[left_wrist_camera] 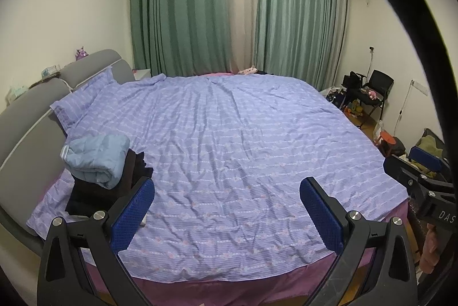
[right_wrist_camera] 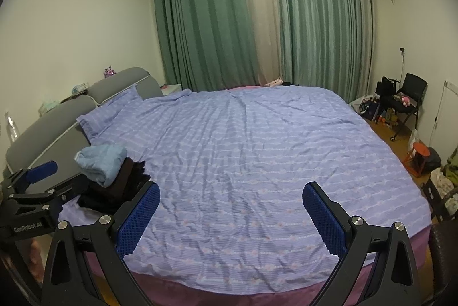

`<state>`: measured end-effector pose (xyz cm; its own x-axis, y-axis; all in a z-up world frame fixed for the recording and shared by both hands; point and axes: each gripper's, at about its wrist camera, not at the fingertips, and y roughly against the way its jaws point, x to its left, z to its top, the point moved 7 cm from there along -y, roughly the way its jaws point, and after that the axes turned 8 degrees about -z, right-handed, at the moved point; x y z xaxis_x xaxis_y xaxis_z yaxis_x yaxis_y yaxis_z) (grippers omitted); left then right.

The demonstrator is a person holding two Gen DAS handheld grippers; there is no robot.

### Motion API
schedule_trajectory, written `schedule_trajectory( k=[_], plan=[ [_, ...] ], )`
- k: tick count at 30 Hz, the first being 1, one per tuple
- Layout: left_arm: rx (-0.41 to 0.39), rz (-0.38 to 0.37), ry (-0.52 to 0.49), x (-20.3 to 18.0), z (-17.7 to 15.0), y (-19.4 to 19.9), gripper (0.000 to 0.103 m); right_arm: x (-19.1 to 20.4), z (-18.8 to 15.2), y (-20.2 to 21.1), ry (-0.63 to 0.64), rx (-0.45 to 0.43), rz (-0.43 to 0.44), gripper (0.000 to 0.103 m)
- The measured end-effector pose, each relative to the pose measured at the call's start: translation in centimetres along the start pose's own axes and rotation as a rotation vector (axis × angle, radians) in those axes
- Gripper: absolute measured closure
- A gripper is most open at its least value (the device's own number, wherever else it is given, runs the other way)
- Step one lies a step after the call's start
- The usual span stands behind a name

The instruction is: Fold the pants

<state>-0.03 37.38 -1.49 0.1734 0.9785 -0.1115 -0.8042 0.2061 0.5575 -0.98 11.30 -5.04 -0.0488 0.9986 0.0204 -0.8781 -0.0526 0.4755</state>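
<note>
**Ana:** Clothes are sitting in a pile (left_wrist_camera: pixel 103 174) at the far left of the bed (left_wrist_camera: pixel 243 139), near the grey headboard (left_wrist_camera: pixel 37 117). A light blue garment (left_wrist_camera: pixel 97 160), rolled or folded over, is lying on top of dark ones (left_wrist_camera: pixel 86 197). Which of these are the pants, nobody can tell from here.

**Ben:** And the left gripper (left_wrist_camera: pixel 227 215)?

**Ana:** It is hovering at the near edge, its fingers (left_wrist_camera: pixel 133 217) standing wide apart and holding nothing. The pile is lying just beyond its left finger, not between the two.

**Ben:** Moving rightward?

**Ana:** The purple bedspread is lying spread and wrinkled across the middle. The right gripper (right_wrist_camera: pixel 232 217) is hanging beside the left one, its fingers (right_wrist_camera: pixel 325 220) likewise spread and gripping nothing, well apart from the pile.

**Ben:** So which step is it?

**Ana:** It is fitting two readings: pants waiting in that pile to be pulled out, or pants already folded and stacked there. Nothing is settling which.
</note>
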Motion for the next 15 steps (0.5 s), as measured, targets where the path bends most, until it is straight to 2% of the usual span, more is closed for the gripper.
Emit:
schedule_trajectory(
  k=[15],
  plan=[
    [-0.006, -0.026, -0.029, -0.68, 0.43, 0.5, 0.0, -0.1, -0.05, 0.65, -0.011, 0.002, -0.015, 0.003]
  ],
)
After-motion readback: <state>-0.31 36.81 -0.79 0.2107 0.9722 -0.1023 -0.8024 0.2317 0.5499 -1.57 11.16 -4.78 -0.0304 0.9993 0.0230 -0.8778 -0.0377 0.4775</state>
